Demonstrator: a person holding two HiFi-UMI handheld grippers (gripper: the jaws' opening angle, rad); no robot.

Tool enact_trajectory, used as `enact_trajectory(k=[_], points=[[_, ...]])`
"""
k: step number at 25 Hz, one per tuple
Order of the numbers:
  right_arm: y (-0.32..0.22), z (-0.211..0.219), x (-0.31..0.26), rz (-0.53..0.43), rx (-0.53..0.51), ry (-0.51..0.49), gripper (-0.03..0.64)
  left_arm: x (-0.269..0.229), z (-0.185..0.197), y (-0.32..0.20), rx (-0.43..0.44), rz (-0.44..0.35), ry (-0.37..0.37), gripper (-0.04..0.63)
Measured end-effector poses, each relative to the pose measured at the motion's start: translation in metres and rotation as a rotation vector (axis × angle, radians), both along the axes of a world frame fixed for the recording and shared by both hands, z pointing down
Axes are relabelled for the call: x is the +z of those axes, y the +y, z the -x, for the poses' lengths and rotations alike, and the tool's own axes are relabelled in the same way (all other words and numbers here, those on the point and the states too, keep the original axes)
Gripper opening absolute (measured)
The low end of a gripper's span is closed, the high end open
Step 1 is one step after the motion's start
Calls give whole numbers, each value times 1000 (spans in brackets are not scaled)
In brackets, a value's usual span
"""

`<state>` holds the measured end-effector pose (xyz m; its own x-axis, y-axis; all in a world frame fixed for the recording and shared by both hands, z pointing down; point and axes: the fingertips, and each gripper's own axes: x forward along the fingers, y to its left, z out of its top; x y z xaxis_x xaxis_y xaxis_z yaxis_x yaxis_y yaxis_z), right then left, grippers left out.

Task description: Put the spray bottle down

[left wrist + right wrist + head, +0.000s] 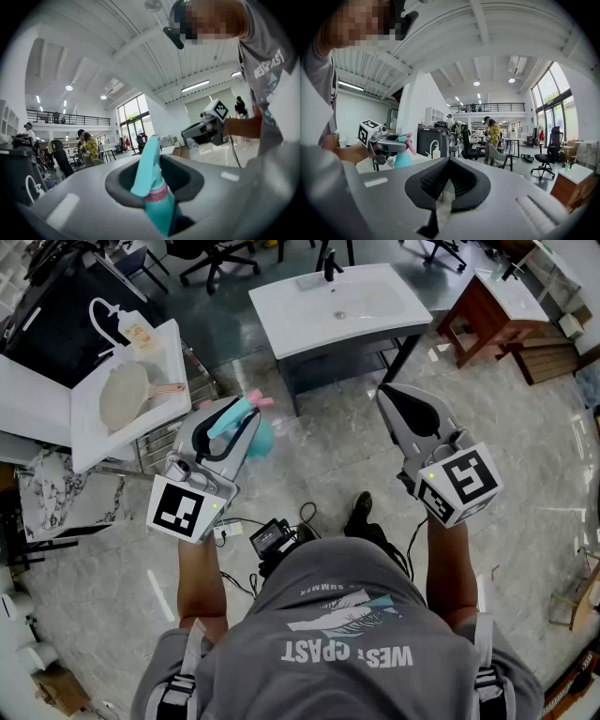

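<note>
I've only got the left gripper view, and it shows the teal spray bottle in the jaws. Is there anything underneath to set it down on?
Observer: In the head view, the spray bottle in the left gripper appears to hang over bare floor, not over a surface.
Operator: What's the nearest surface?
Observer: A white counter sits just to the person's left, beside that gripper.
Operator: Is the other gripper free?
Observer: Yes. The right gripper view shows the right gripper shut, with nothing between its jaws.
</note>
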<state>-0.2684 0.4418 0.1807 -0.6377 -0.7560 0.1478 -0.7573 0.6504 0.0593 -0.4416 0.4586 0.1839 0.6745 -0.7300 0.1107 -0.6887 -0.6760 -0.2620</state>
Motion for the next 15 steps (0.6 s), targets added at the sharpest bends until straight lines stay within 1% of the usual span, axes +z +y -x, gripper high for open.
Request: enact_trajectory(k=[7,15], points=[[-13,-8,9,8,-8,-9,0,8,-9,-11,-7,8,-7,95],[-46,-36,16,20,-29,-41,0,10,-33,-36,-44,24,-34,95]])
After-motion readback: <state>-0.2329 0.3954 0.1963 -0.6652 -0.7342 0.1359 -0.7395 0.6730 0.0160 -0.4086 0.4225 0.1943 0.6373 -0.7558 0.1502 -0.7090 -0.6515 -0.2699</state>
